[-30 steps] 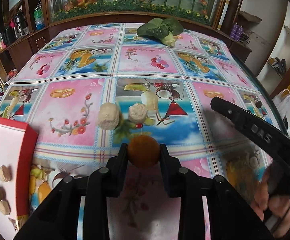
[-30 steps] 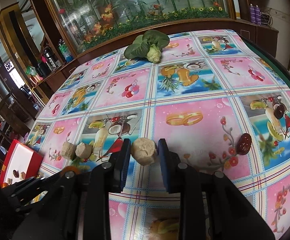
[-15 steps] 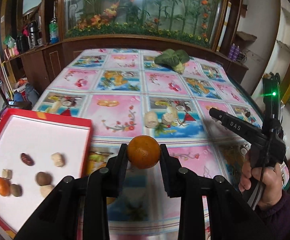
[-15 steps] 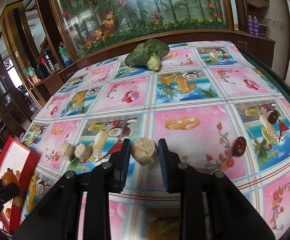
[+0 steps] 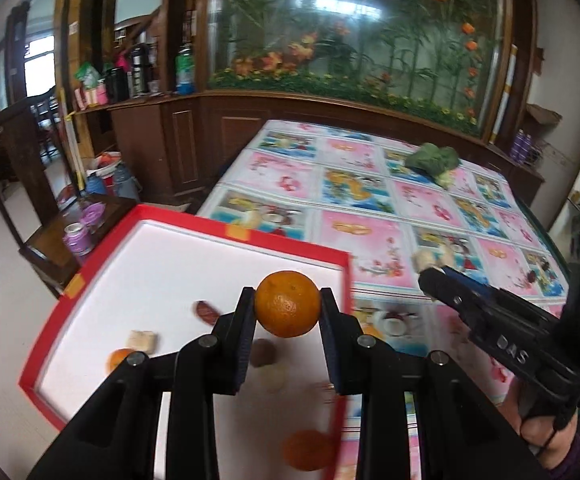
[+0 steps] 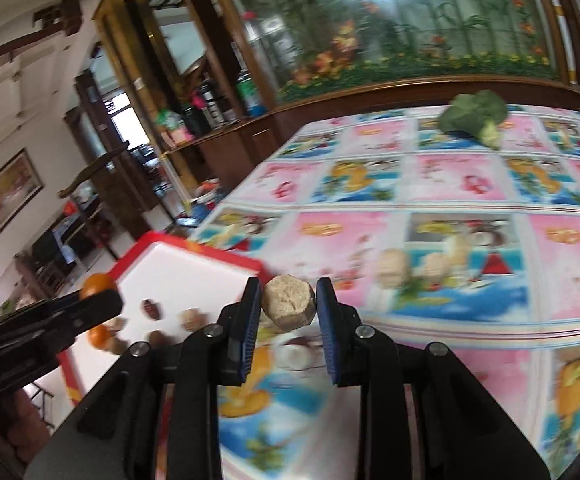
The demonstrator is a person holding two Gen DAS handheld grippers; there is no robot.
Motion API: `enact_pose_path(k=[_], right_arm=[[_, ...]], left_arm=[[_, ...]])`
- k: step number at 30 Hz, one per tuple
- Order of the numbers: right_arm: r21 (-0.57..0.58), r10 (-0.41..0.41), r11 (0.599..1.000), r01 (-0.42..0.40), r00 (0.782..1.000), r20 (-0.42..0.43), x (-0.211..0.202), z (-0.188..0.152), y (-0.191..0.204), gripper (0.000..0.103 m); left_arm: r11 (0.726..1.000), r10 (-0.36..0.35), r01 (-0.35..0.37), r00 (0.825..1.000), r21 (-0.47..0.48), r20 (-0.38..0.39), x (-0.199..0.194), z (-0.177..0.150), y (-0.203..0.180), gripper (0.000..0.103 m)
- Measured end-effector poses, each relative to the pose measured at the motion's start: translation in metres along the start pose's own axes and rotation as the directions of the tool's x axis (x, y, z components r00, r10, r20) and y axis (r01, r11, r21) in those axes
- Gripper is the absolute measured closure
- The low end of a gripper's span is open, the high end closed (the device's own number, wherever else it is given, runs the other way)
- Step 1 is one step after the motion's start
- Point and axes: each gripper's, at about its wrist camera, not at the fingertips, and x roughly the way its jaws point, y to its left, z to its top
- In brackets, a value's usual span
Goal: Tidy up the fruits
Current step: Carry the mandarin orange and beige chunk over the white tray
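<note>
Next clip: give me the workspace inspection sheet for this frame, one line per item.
Surface: table under a pink-and-blue fruit-print cloth.
Job's things: red-rimmed white tray at the table's left edge, holding an orange, a dark red piece and several beige and brown pieces; two beige pieces on the cloth.
Clutter: leafy green vegetable at the far side.
Grippers: left gripper shut on an orange above the tray; right gripper shut on a beige chunk.
Cables: nothing seen.
Surroundings: wood cabinets, glass flower display, bottles on a counter.
</note>
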Motion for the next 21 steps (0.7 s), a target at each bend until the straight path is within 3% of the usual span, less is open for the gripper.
enact_pose_path(k=[9, 21], right_arm=[[-0.128, 0.134, 0.981, -0.146, 0.986, -0.095, 0.030, -0.022, 0.089, 0.073], [-0.206, 0.190, 0.951, -0.232, 0.960, -0.207, 0.047, -0.055, 0.136, 0.073]], left_arm=[[0.990, 0.118, -0.118, 0.993, -0.077, 0.000, 0.001, -0.010, 0.063, 0.073], [0.983, 0.160, -0.164, 0.986, -0.081, -0.053, 0.008, -0.029, 0.087, 0.073]])
